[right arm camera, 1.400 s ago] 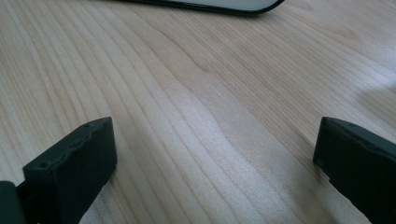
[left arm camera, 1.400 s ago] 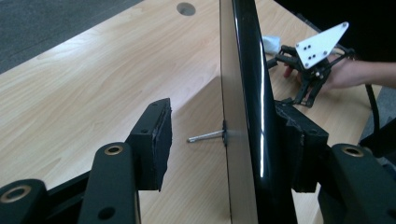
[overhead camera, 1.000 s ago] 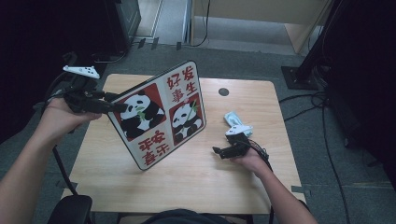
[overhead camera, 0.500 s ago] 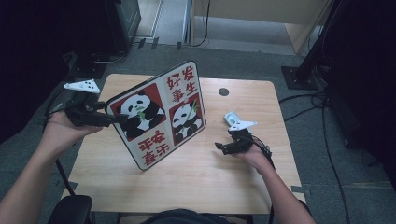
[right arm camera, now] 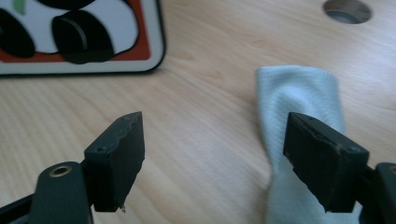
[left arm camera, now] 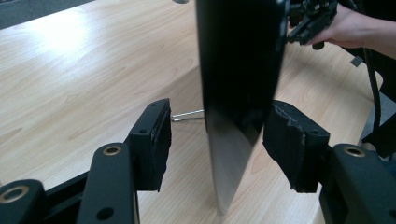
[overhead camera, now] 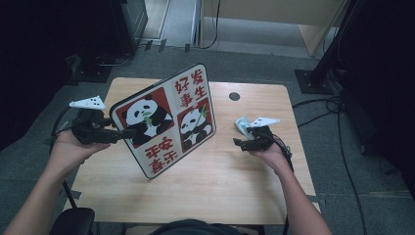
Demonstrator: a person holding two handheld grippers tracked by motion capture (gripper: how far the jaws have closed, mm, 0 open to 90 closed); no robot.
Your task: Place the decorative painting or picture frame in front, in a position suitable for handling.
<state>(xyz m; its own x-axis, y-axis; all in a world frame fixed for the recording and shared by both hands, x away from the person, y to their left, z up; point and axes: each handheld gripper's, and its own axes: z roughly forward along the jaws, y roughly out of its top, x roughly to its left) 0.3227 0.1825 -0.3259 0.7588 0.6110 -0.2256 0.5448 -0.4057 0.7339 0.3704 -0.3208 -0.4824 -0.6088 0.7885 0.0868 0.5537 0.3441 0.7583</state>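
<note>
1. the left gripper view looks along the thin edge of the panda board [left arm camera: 236,93], which stands between the 2 black padded jaws of the left gripper [left arm camera: 215,140]. a gap shows on the left pad's side, the right pad sits just beside the board's dark back, and i cannot tell whether that pad presses it. a thin metal wire stand [left arm camera: 187,115] pokes out behind the board, close to the table.
2. the right gripper view shows the right gripper [right arm camera: 212,154] spread wide, its jaws having just been closing a little, with bare wood between them. a pale blue cloth [right arm camera: 299,112], soft and creased, lies under and beside its right jaw. farther off are the board's rounded white-rimmed corner [right arm camera: 93,42] and a round hole in the table [right arm camera: 348,10].
3. the high view shows the board's printed face [overhead camera: 166,120]: 2 pandas on red squares and red characters on white, with a black rim. it stands tilted on its lower corner on the left half of the table, with the left gripper [overhead camera: 117,133] at its left edge and the right gripper [overhead camera: 242,143] well apart on the right, by the cloth [overhead camera: 242,125].
4. the table [overhead camera: 225,191] is light wood, smooth, with visible grain.
5. around it lie grey carpet floor [overhead camera: 342,196], black cables and dark stands.
</note>
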